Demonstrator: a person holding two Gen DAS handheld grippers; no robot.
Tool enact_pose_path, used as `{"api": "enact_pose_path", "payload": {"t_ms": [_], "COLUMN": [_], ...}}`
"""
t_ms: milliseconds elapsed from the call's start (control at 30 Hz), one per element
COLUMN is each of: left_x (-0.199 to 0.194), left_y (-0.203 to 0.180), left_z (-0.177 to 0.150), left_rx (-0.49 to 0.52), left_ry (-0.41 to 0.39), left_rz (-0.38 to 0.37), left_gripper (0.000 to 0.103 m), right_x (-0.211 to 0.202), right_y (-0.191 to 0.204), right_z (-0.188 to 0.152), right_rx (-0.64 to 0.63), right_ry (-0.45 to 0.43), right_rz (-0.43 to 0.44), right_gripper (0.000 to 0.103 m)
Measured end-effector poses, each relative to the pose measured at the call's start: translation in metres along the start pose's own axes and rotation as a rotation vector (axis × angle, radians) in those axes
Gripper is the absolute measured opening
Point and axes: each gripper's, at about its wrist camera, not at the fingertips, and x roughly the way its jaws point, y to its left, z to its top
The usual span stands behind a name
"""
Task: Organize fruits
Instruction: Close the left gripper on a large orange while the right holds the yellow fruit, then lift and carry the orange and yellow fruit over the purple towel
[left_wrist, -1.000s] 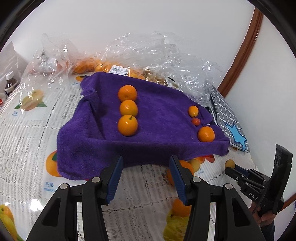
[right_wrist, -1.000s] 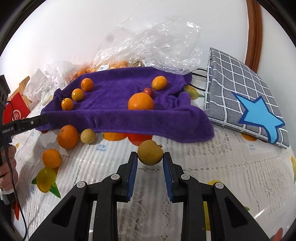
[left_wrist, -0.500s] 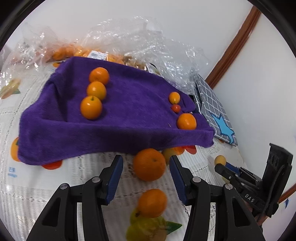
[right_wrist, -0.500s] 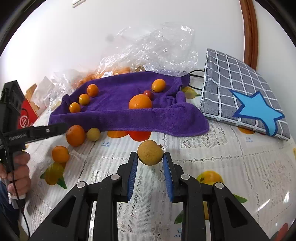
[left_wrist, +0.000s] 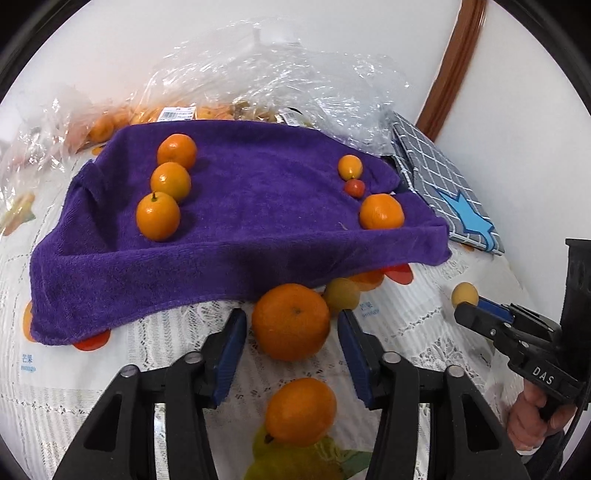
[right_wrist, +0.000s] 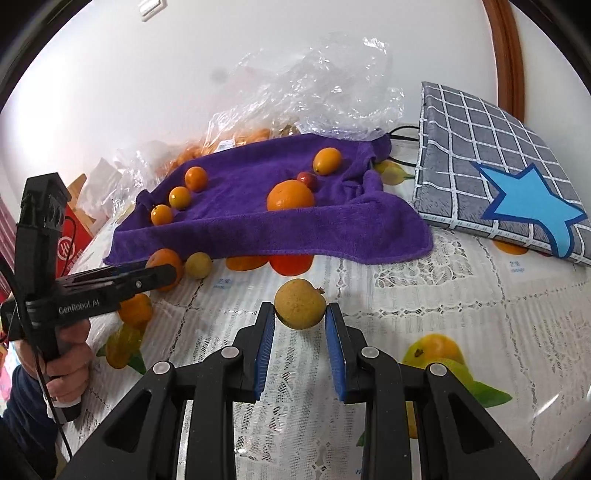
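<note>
Fruit lies in 2 groups on the purple towel (left_wrist: 258, 206): 3 small oranges (left_wrist: 170, 181) lined up on its left part, and on its right part a kumquat (left_wrist: 349, 166), a cherry tomato (left_wrist: 354, 187) and a mandarin (left_wrist: 381, 211). My left gripper (left_wrist: 291, 332) has its jaws closing around a large mandarin (left_wrist: 290, 321) that sits on the lace-covered worktop (left_wrist: 417, 332) just in front of the towel's near edge; I see a thin gap on each side, so the pads are not pressing yet. Another mandarin (left_wrist: 301, 410) sits nearer the camera, below the jaws, and a yellowish fruit (left_wrist: 341, 294) is beside the towel's edge. My right gripper (right_wrist: 300, 325) has its jaws narrow, clamped on a tan round fruit (right_wrist: 300, 303) above the worktop. A grey checked cushion (right_wrist: 495, 173) with a blue star lies right of the towel, and crumpled plastic bags (right_wrist: 317, 92) lie behind it.
</note>
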Motion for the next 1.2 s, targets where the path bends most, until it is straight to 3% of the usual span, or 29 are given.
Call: {"api": "enact_pose_path", "payload": {"t_ms": [733, 1100, 1200], "left_x": [-0.041, -0.043, -0.047], "left_y": [0.024, 0.031, 0.033], "left_z": [0.007, 0.008, 0.018], "left_rx": [-0.140, -0.160, -0.174], "left_ry": [-0.208, -0.190, -0.180], "left_rz": [-0.009, 0.046, 0.023], "left_gripper": [0.040, 0.040, 0.040], "right_x": [-0.008, -0.007, -0.012], "right_y": [-0.011, -0.008, -0.003], "right_z": [0.000, 0.016, 0.032], "right_rx": [0.054, 0.054, 0.029], "right_ry": [-0.033, -0.024, -0.053], "right_rz": [0.015, -0.030, -0.044], "right_gripper": [0.028, 0.028, 0.028]}}
